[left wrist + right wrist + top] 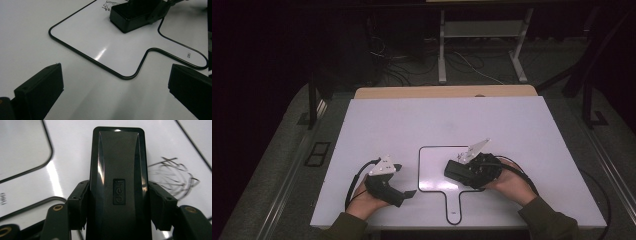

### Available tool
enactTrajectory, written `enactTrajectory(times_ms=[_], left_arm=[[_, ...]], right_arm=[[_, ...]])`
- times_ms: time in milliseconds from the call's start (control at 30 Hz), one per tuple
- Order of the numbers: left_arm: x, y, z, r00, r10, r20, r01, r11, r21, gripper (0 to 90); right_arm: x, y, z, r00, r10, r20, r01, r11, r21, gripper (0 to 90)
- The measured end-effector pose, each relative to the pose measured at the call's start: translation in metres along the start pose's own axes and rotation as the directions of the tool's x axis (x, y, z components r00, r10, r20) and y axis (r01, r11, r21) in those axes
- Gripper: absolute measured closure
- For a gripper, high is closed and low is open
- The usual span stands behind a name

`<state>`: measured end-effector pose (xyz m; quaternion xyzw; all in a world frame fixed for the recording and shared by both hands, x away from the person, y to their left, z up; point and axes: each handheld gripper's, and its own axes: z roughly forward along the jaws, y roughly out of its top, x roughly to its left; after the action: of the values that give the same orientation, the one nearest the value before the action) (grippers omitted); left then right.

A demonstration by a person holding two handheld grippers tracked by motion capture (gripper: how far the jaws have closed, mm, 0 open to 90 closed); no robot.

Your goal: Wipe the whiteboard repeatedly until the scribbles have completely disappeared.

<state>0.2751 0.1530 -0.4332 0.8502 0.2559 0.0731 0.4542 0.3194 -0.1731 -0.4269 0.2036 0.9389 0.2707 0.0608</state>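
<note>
The right gripper [117, 205] clamps a black eraser [117, 170] between its 2 fingers, flat on the whiteboard [432, 170], with a scribble [172, 175] just beside the right finger. The left gripper [115, 82] rests with its fingers wide apart, the whiteboard's edge just beyond their tips.

A white table [522, 130] fills the middle of the high view, a tan strip along its far edge. Lying flat at lower centre is 1 small handled whiteboard [432, 167] with a black rim, its handle toward the bottom edge. Black scribbles [175, 176] mark its surface at right in the right gripper view.
</note>
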Motion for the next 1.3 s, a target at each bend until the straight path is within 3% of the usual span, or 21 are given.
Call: enactTrajectory(times_ms=[100, 133, 267, 467, 600, 733, 1067, 1100, 1267, 1300], left_arm=[[0.0, 0.0, 0.0, 1.0, 0.0, 0.001, 0.0, 1.0, -0.001, 0.0], [0.0, 0.0, 0.0, 1.0, -0.001, 0.001, 0.001, 1.0, -0.001, 0.0], [0.0, 0.0, 0.0, 1.0, -0.001, 0.001, 0.001, 1.0, -0.001, 0.0], [0.0, 0.0, 0.0, 1.0, 0.001, 0.002, -0.001, 1.0, 0.003, 0.0], [0.0, 0.0, 0.0, 1.0, 0.002, 0.002, -0.002, 1.0, 0.002, 0.0], [0.0, 0.0, 0.001, 1.0, 0.006, 0.004, -0.006, 1.0, 0.005, 0.0], [0.0, 0.0, 0.001, 1.0, 0.005, 0.003, -0.005, 1.0, 0.005, 0.0], [0.0, 0.0, 0.001, 1.0, 0.004, 0.003, -0.004, 1.0, 0.004, 0.0], [0.0, 0.0, 0.0, 1.0, -0.001, 0.001, 0.001, 1.0, -0.001, 0.0], [0.0, 0.0, 0.0, 1.0, 0.0, 0.001, 0.0, 1.0, 0.0, 0.0]], right_arm=[[0.002, 0.001, 0.0, 1.0, -0.008, -0.003, 0.008, 1.0, 0.001, 38.7], [0.0, 0.0, 0.0, 0.9999, 0.009, -0.014, -0.009, 1.0, -0.004, 38.6], [-0.013, -0.003, -0.002, 0.9986, 0.047, 0.024, -0.047, 0.999, 0.0, 38.6], [-0.031, -0.01, -0.006, 0.9898, 0.13, 0.058, -0.13, 0.992, -0.005, 38.6], [-0.036, -0.012, -0.007, 0.9868, 0.147, 0.068, -0.147, 0.989, -0.005, 38.7], [-0.033, -0.011, -0.007, 0.9877, 0.135, 0.079, -0.136, 0.991, 0.001, 38.6], [-0.003, 0.003, 0.001, 0.9991, 0.043, 0.002, -0.043, 0.999, 0.006, 38.6], [-0.001, 0.004, 0.002, 0.9997, 0.023, 0.01, -0.023, 1.0, 0.011, 38.6], [-0.006, 0.003, 0.001, 0.9991, 0.04, 0.015, -0.041, 0.999, 0.01, 38.6], [-0.013, -0.001, -0.001, 0.9972, 0.067, 0.033, -0.067, 0.998, 0.012, 38.6]])
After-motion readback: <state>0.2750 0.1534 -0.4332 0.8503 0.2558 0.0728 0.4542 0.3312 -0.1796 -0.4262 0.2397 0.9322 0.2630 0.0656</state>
